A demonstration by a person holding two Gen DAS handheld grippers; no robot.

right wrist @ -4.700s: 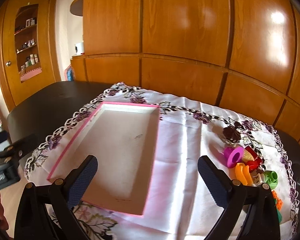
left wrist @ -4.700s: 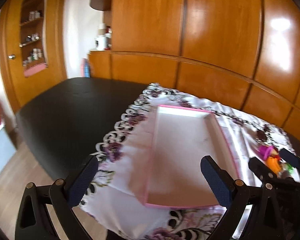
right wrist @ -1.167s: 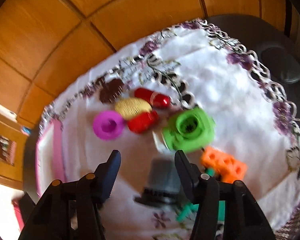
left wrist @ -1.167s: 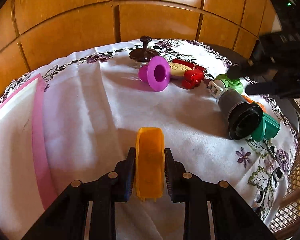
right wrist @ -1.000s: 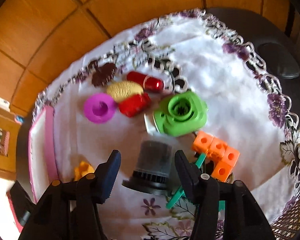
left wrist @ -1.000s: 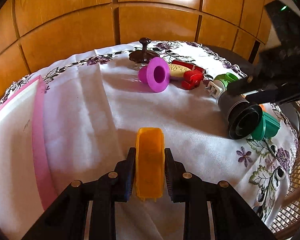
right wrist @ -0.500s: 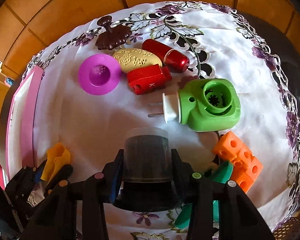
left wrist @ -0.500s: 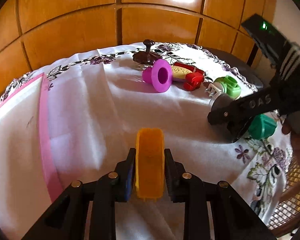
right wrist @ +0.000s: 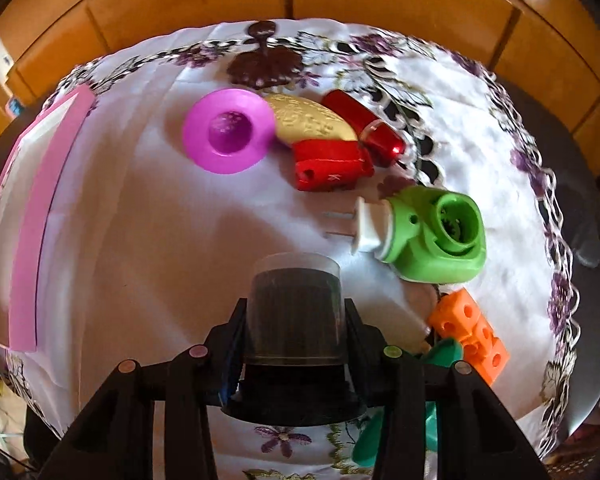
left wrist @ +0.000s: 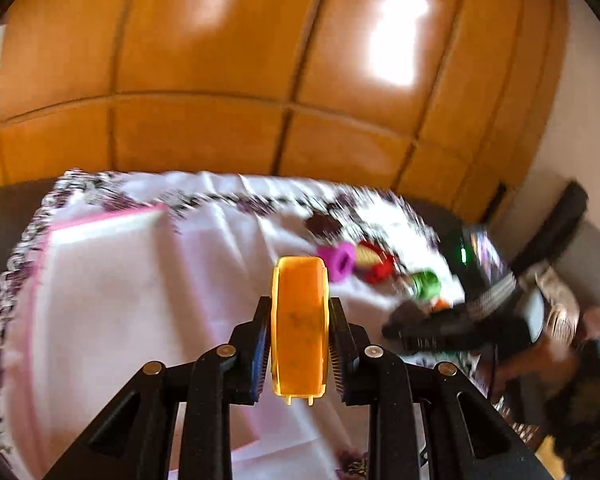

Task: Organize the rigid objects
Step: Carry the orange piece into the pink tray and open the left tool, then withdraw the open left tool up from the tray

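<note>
My left gripper (left wrist: 299,344) is shut on an orange plastic piece (left wrist: 299,320) and holds it up above the white cloth, near the pink-rimmed tray (left wrist: 108,216). My right gripper (right wrist: 294,332) is shut on a dark cylinder with a clear cap (right wrist: 294,312), just above the cloth. Ahead of it lie a magenta cup (right wrist: 228,134), a cream oval piece (right wrist: 312,122), a red block (right wrist: 330,164), a red cylinder (right wrist: 362,126), a green plug-shaped toy (right wrist: 436,236) and an orange holed block (right wrist: 470,330). The left wrist view is blurred.
A dark brown knobbed lid (right wrist: 264,62) sits at the cloth's far edge. A teal piece (right wrist: 440,356) lies under the right gripper's finger. The tray's pink rim (right wrist: 32,216) shows at the left. Wood panelling (left wrist: 260,60) stands behind the dark table (right wrist: 580,200).
My left gripper has lifted the orange piece and swung left towards the tray. My right gripper, shut on the dark cylinder half a second ago, has raised it slightly and moved closer to the toys.
</note>
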